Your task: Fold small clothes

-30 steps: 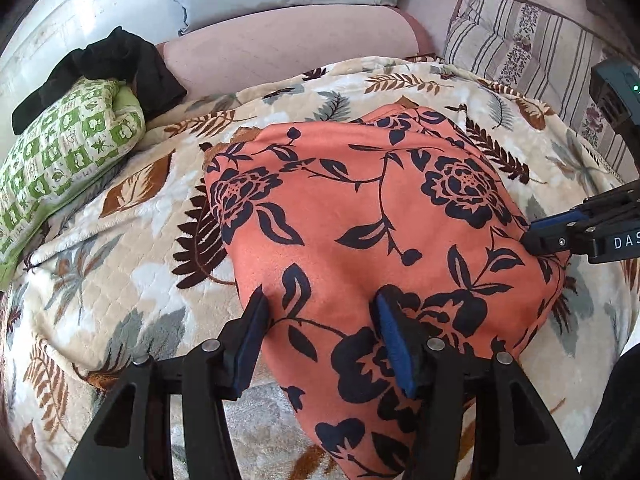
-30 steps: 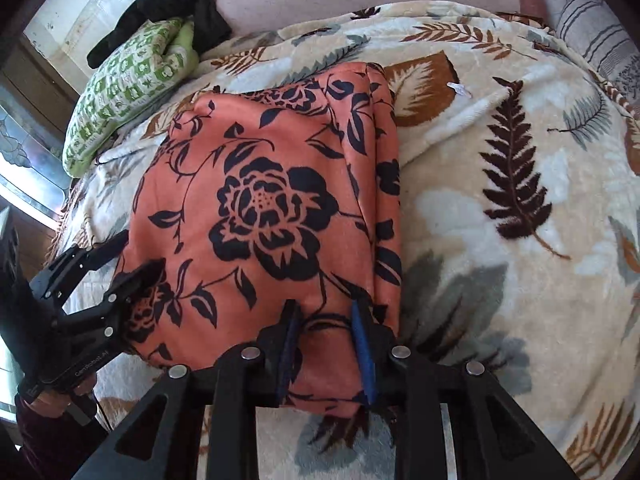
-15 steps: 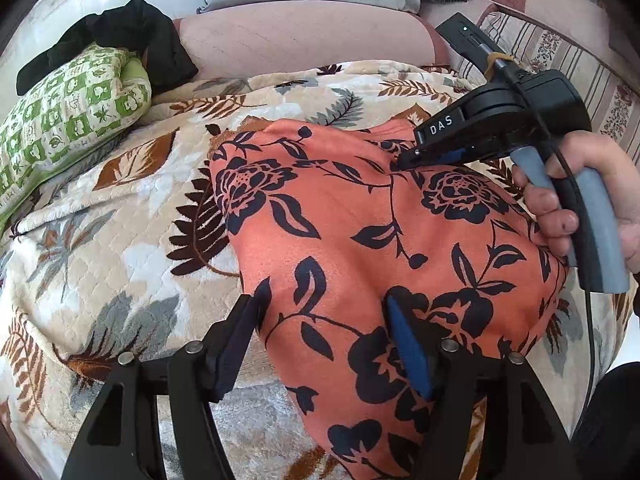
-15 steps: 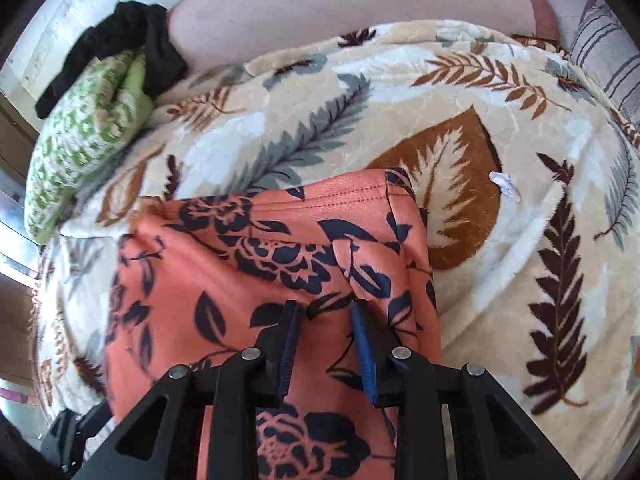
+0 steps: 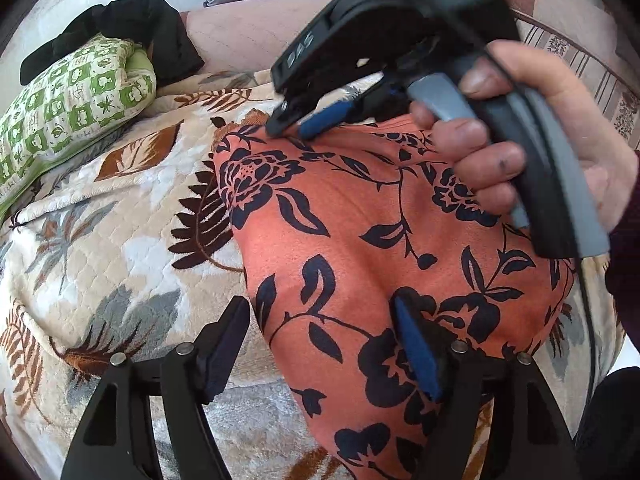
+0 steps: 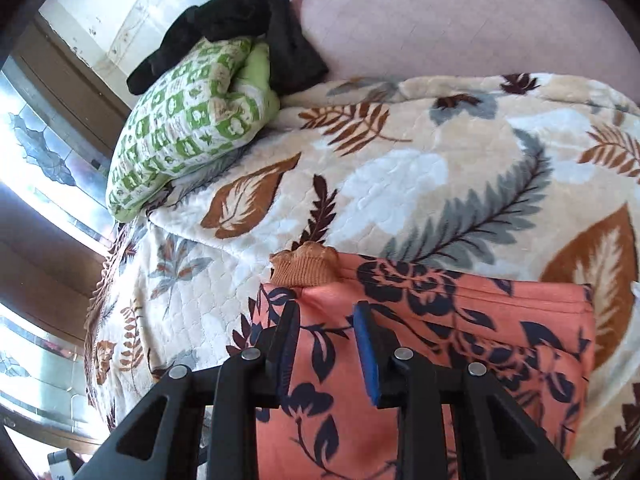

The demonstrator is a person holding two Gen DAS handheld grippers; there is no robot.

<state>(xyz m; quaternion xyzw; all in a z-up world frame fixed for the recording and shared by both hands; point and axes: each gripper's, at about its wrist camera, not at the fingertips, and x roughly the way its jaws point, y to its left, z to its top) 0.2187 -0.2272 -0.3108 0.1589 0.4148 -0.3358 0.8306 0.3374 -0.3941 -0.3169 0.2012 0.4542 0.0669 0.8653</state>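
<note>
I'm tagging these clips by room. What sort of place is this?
Probably a bedroom or living room at home: a leaf-print plush blanket covers a soft pink cushion, a green patterned pillow lies on it, and a window is alongside.

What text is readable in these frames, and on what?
"DAS": white letters on the black body of the right gripper, seen in the left wrist view, slightly motion-blurred.
No other text: none on the orange garment, blanket, green pillow or left gripper.
</note>
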